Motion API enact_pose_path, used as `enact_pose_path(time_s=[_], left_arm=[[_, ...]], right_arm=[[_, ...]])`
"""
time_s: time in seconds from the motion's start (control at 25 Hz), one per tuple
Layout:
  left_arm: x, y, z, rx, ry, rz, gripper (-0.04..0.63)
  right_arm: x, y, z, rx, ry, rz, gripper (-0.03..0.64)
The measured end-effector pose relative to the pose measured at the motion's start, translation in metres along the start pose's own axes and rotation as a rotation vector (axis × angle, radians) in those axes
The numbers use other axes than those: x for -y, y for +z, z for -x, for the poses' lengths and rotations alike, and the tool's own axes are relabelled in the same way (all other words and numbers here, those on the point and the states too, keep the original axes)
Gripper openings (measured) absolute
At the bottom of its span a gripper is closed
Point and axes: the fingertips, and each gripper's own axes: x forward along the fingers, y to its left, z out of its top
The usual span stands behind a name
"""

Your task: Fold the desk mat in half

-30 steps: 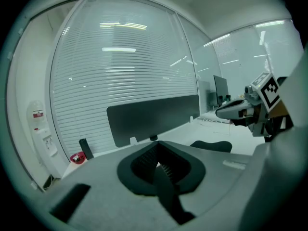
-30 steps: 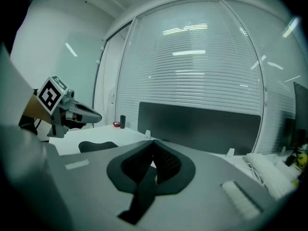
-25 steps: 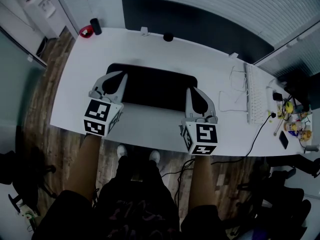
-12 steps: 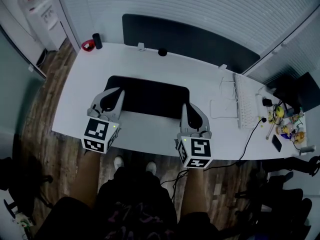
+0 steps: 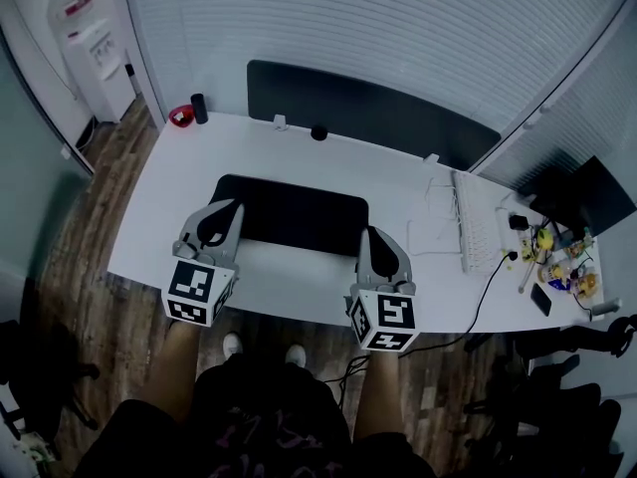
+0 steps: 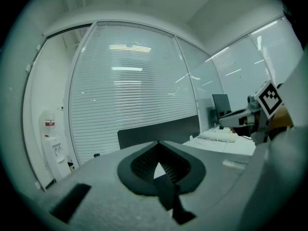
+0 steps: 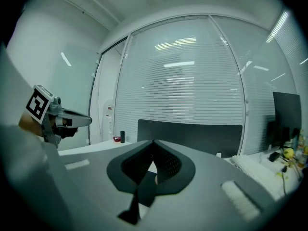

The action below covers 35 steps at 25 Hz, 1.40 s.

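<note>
A black desk mat (image 5: pixel 294 215) lies flat on the white desk (image 5: pixel 299 279) in the head view. My left gripper (image 5: pixel 227 210) rests at the mat's near left corner and my right gripper (image 5: pixel 365 235) at its near right corner. Both are shut. In the left gripper view the jaws meet at the tip (image 6: pixel 156 144), and a thin dark strip of the mat (image 6: pixel 168 196) runs between the pads. The right gripper view shows the same: jaws together (image 7: pixel 154 142) on a dark strip of mat (image 7: pixel 144 191). Each gripper sees the other across the desk.
A white keyboard (image 5: pixel 468 222) and cables lie to the mat's right, with small clutter (image 5: pixel 557 259) at the desk's far right end. A dark partition panel (image 5: pixel 368 103) runs along the back edge. A red item (image 5: pixel 181 118) and a black cylinder (image 5: pixel 199 108) stand at the back left corner.
The head view has lifted and shows more of the back wall. Both grippers stay at the mat's near corners, and the mat still lies flat.
</note>
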Motion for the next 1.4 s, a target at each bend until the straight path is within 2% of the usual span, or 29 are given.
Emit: enact_pose_path(time_s=[0.36,1.2,1.4], left_arm=[[0.004,0.01,0.012,0.027,0.005,0.004,0.0],[-0.001,0.006,0.005,0.027,-0.006,0.013,0.002],[-0.004,0.008,0.003,0.041,-0.007,-0.014,0.002]], right_arm=[[-0.012,0.013,0.011,0.027,0.017,0.011,0.006],[-0.012,0.013,0.004,0.042,0.016,0.01,0.005],[-0.012,0.011,0.001,0.036,0.015,0.004,0.006]])
